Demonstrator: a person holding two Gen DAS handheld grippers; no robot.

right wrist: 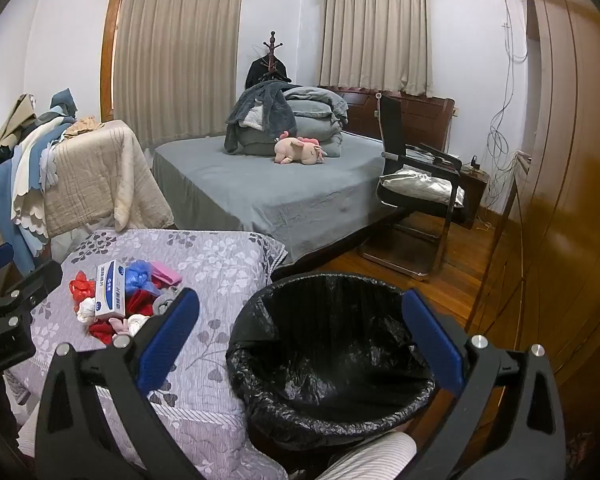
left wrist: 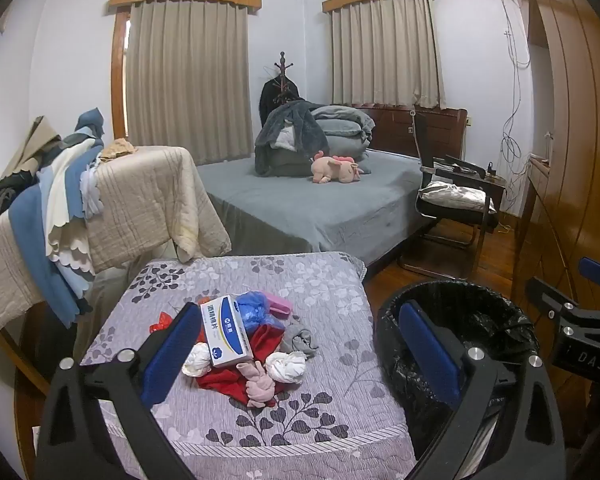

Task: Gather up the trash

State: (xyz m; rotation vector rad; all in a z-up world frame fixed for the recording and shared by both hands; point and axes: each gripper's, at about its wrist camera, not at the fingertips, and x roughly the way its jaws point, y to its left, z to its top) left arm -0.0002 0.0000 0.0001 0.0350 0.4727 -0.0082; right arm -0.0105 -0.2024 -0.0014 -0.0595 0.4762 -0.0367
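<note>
A pile of trash lies on the purple floral quilt [left wrist: 320, 364]: a white and blue cardboard box [left wrist: 227, 331], a blue plastic bag [left wrist: 253, 309], red wrappers [left wrist: 260, 340] and white crumpled balls [left wrist: 287, 366]. My left gripper [left wrist: 300, 352] hovers over the pile, open, nothing between its blue pads. To the right stands a bin with a black liner [right wrist: 332, 364]. My right gripper [right wrist: 304, 344] is open above the bin's mouth, holding nothing. The same box [right wrist: 110, 290] shows at the left of the right wrist view.
A grey bed [left wrist: 320, 204] with folded blankets and a pink plush toy [left wrist: 336, 169] fills the back. A black chair [left wrist: 456, 204] stands right of it, a wooden wardrobe [left wrist: 572, 160] at far right. Draped cloths [left wrist: 80, 216] crowd the left. A striped knee [right wrist: 372, 456] is below.
</note>
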